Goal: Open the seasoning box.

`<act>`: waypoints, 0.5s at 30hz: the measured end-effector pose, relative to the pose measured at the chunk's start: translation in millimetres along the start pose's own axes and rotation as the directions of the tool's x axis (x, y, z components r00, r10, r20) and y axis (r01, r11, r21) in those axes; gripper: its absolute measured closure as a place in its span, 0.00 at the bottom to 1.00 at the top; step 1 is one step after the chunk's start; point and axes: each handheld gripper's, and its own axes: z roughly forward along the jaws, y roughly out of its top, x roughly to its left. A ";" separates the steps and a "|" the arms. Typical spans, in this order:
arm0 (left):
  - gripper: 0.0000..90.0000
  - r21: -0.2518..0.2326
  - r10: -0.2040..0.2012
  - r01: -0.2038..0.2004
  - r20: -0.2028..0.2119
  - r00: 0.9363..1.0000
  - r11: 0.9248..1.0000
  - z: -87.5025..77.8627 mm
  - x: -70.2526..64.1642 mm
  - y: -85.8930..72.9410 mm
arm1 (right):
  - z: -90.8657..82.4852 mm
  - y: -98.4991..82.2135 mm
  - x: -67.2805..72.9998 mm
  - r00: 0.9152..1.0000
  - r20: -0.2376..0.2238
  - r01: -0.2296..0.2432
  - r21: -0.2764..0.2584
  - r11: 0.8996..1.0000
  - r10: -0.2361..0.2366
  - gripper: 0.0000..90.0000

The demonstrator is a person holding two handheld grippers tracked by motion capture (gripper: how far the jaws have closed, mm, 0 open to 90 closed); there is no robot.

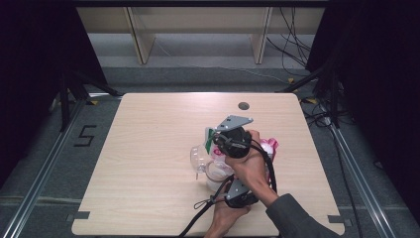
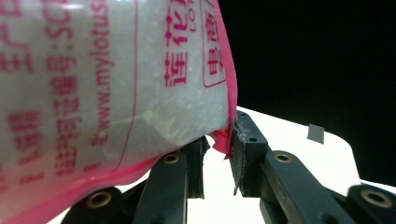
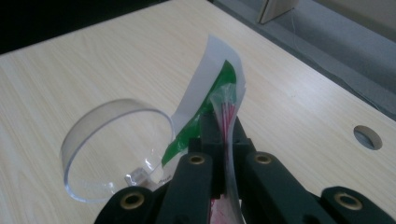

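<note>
Nearest the table's front edge in the high view, the left gripper (image 1: 241,196) sits low by the person's hand, its cable trailing toward the edge. In the left gripper view its black jaws pinch the pink-edged corner of a clear plastic bag of white granules printed with pink lettering (image 2: 116,79), so this gripper is clenched on the bag's lower corner while the bulk of the bag hangs above and to the left of the jaws. Just beyond it, the right gripper (image 1: 224,140), topped by its grey three-cornered plate, is held over the middle of the light wooden table (image 1: 148,148). In the right gripper view its jaws are squeezed tight on the gathered top of the same bag, where a white and green label strip (image 3: 205,102) rises above them. Just to the left of that gripper stands a clear plastic round container (image 3: 112,144), open-mouthed. Farther off, near the table's back edge, is a small round hole (image 1: 243,105).
</note>
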 end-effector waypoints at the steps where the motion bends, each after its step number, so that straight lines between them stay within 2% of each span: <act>1: 0.85 0.002 0.003 -0.003 -0.003 1.000 1.000 0.0 0.3 -0.3 | 0.8 -0.3 -0.1 1.000 -0.014 0.003 0.012 1.000 -0.003 1.00; 3: 0.85 -0.001 0.000 0.000 0.002 1.000 1.000 -0.5 0.6 -0.6 | 0.9 -0.7 0.0 1.000 -0.006 -0.015 -0.001 1.000 0.015 1.00; 4: 0.85 -0.002 -0.004 0.004 0.004 1.000 1.000 -0.2 0.3 -1.0 | 1.2 -0.6 -2.4 1.000 -0.008 0.009 -0.009 1.000 -0.009 1.00; 8: 0.85 0.001 -0.009 0.009 0.010 1.000 1.000 1.0 0.0 -2.0 | 2.4 -2.2 -1.1 1.000 -0.004 -0.012 0.026 1.000 0.012 1.00; 9: 0.85 0.003 -0.009 0.009 0.008 1.000 1.000 0.9 0.2 -2.3 | 4.5 -2.6 -1.8 1.000 -0.005 0.007 0.013 1.000 -0.007 1.00; 11: 0.85 0.007 -0.014 0.014 0.003 1.000 1.000 0.9 1.0 -2.4 | 5.2 -3.8 -0.7 1.000 0.001 -0.026 0.013 1.000 0.026 1.00; 12: 0.85 0.006 -0.015 0.015 0.003 1.000 1.000 1.0 0.9 -2.4 | 6.2 -4.1 -1.9 1.000 -0.004 -0.010 0.006 1.000 0.010 1.00; 13: 0.85 0.004 -0.015 0.015 0.007 1.000 1.000 1.0 0.4 -2.6 | 5.9 -4.2 -0.4 1.000 -0.001 -0.027 0.016 1.000 0.027 1.00; 15: 0.85 0.004 -0.011 0.011 0.007 1.000 1.000 0.7 0.3 -2.3 | 6.3 -3.8 -0.5 1.000 -0.001 -0.023 0.021 1.000 0.023 1.00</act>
